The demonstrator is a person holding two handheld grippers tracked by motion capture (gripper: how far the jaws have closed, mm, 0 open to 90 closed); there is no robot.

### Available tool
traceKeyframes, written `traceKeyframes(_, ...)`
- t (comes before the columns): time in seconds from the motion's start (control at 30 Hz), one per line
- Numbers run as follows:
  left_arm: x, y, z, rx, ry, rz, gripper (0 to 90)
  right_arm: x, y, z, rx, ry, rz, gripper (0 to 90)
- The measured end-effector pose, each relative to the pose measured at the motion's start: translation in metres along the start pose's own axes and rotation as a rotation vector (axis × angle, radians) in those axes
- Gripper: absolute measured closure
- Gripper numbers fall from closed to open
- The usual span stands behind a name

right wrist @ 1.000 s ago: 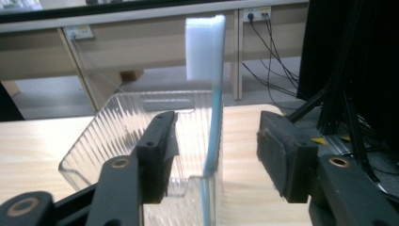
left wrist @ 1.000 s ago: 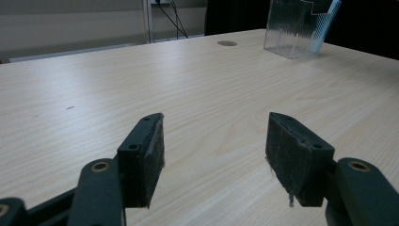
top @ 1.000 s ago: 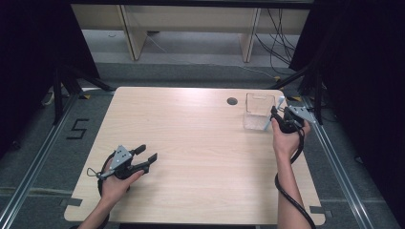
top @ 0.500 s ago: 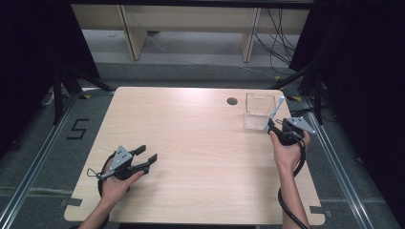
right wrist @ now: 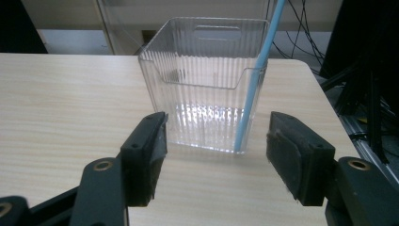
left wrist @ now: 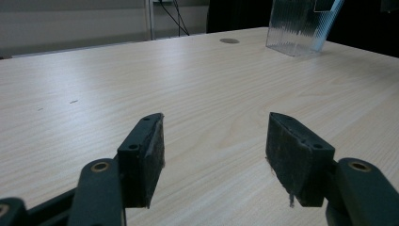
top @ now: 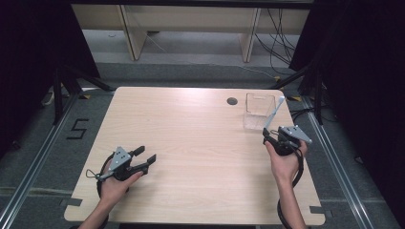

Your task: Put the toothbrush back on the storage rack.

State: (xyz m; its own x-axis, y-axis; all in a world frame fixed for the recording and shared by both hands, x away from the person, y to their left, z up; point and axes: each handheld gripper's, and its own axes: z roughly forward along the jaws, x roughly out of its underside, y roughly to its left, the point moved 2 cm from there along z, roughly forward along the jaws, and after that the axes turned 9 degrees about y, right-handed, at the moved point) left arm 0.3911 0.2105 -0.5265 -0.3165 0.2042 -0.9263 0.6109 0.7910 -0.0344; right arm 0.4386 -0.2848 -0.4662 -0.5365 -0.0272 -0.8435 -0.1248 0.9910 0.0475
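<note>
A clear ribbed plastic container (top: 258, 113) stands at the far right of the wooden table (top: 200, 143). A light-blue straw (top: 274, 112) leans inside it, with its top over the right rim. My right gripper (top: 269, 138) sits just short of the container on the near side, pointing at it. In the right gripper view the container (right wrist: 207, 84) and the straw (right wrist: 256, 80) stand beyond my right gripper (right wrist: 215, 160). Its jaws have just been opening and nothing is between them. My left gripper (top: 145, 154) rests open on the near left of the table, jaws empty (left wrist: 215, 160).
A round cable hole (top: 232, 101) lies in the tabletop left of the container. The table's right edge runs close by my right hand. Shelving legs and cables stand on the floor behind the table. The left gripper view shows the container (left wrist: 294, 28) far off.
My right gripper has drawn back from the container toward the near edge, and its jaws have widened. The straw stays leaning in the container. The left hand has not moved.
</note>
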Motion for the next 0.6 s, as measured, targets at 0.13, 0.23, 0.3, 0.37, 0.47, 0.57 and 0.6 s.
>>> traceKeyframes(0.13, 0.0, 0.0, 0.0, -0.001, -0.002, -0.002, 37.5, 0.006, 0.003, -0.005, -0.024, -0.006, -0.002, 38.6)
traceKeyframes(0.23, 0.0, 0.001, 0.0, -0.004, -0.001, 0.003, 37.5, 0.013, 0.005, -0.009, -0.032, 0.003, -0.014, 38.5)
traceKeyframes(0.3, 0.0, 0.001, 0.0, -0.004, -0.001, 0.004, 37.4, 0.018, 0.006, -0.012, -0.042, 0.014, -0.025, 38.3)
traceKeyframes(0.37, 0.0, 0.001, 0.0, -0.003, 0.0, 0.002, 37.4, 0.023, 0.007, -0.014, -0.051, 0.0, -0.034, 38.3)
traceKeyframes(0.47, 0.0, 0.0, 0.0, -0.002, -0.001, 0.002, 37.4, 0.031, 0.008, -0.019, -0.051, 0.005, -0.036, 38.3)
traceKeyframes(0.57, 0.0, 0.0, 0.0, -0.002, -0.001, 0.001, 37.5, 0.04, 0.01, -0.025, -0.052, 0.029, -0.036, 38.2)
traceKeyframes(0.6, 0.0, 0.001, 0.0, -0.003, 0.001, 0.001, 37.5, 0.043, 0.01, -0.025, -0.049, 0.025, -0.035, 38.2)
